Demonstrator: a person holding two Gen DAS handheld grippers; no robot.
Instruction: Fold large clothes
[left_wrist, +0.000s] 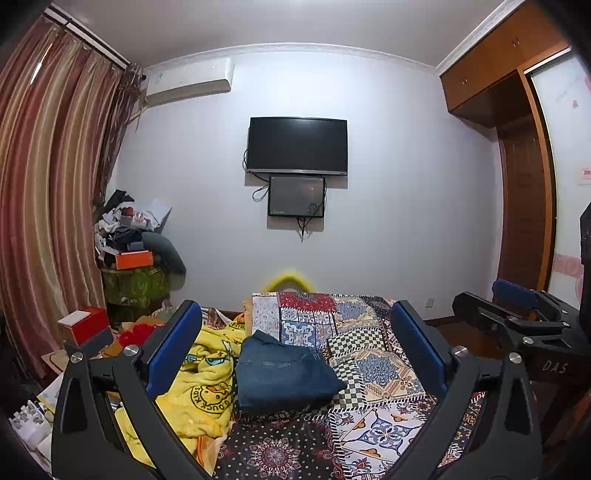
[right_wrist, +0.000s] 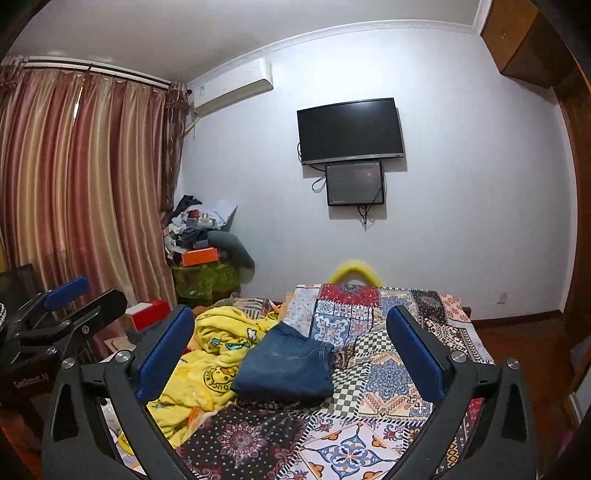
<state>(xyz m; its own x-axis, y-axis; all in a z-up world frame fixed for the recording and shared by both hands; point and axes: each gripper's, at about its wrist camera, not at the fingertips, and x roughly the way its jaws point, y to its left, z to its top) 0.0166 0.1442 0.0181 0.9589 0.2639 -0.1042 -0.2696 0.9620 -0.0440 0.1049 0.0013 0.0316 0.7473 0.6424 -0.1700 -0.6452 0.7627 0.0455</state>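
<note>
A pair of blue jeans (left_wrist: 284, 373) lies folded into a compact stack on the patchwork bedspread (left_wrist: 373, 369); it also shows in the right wrist view (right_wrist: 288, 365). My left gripper (left_wrist: 295, 347) is open and empty, held above the bed with the jeans between and below its blue pads. My right gripper (right_wrist: 291, 350) is open and empty too, at a similar height above the jeans. The right gripper also shows at the right edge of the left wrist view (left_wrist: 517, 310). The left gripper shows at the left edge of the right wrist view (right_wrist: 70, 302).
A crumpled yellow cartoon blanket (left_wrist: 199, 387) lies left of the jeans. Red and white boxes (left_wrist: 85, 325) and a cluttered stand (left_wrist: 133, 251) sit by the curtain (left_wrist: 44, 221). A TV (left_wrist: 297, 146) hangs on the far wall. A wooden wardrobe (left_wrist: 524, 206) stands at the right.
</note>
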